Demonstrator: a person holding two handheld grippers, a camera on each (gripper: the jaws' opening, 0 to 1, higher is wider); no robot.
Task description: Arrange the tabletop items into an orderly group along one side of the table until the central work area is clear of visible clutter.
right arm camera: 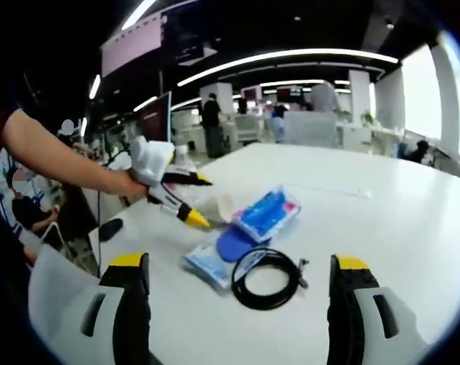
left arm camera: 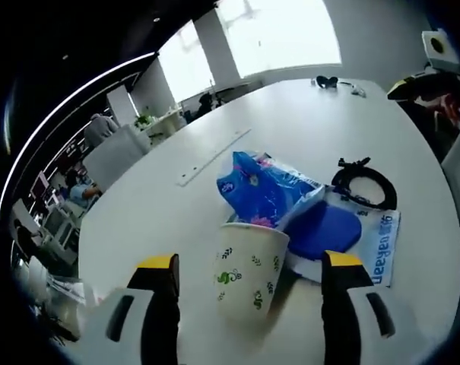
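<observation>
White surface point(left arm camera: 306, 122) carries one tight cluster of items near its edge: one paper cup point(left arm camera: 249, 270) printed with green sprigs, one blue floral tissue pack point(left arm camera: 264, 190) lying just behind it, one dark blue oval pad point(left arm camera: 325, 228) resting on a flat clear packet with blue lettering point(left arm camera: 382, 236), and one coiled black cable point(left arm camera: 365, 182) touching the packet's far corner. A small dark object point(left arm camera: 326, 80) sits well apart at the far end of the surface; too small to identify. In the left gripper view the cup stands upright between the yellow-tipped jaws of the left claw point(left arm camera: 249, 262), which is spread wide, both jaws clear of the cup wall, grasping nothing. In the right gripper view the same left claw point(right arm camera: 195, 201) appears held in a person's hand point(right arm camera: 131, 182), its jaws on either side of the cup point(right arm camera: 217, 205). Right claw point(right arm camera: 237, 262) is released, jaws far apart and empty, hanging short of the cable point(right arm camera: 266, 277), which lies nearest to it, with the packet point(right arm camera: 210, 266), pad point(right arm camera: 233, 242) and tissue pack point(right arm camera: 269, 213) beyond. Office desks and several people fill the background past the surface edge.
</observation>
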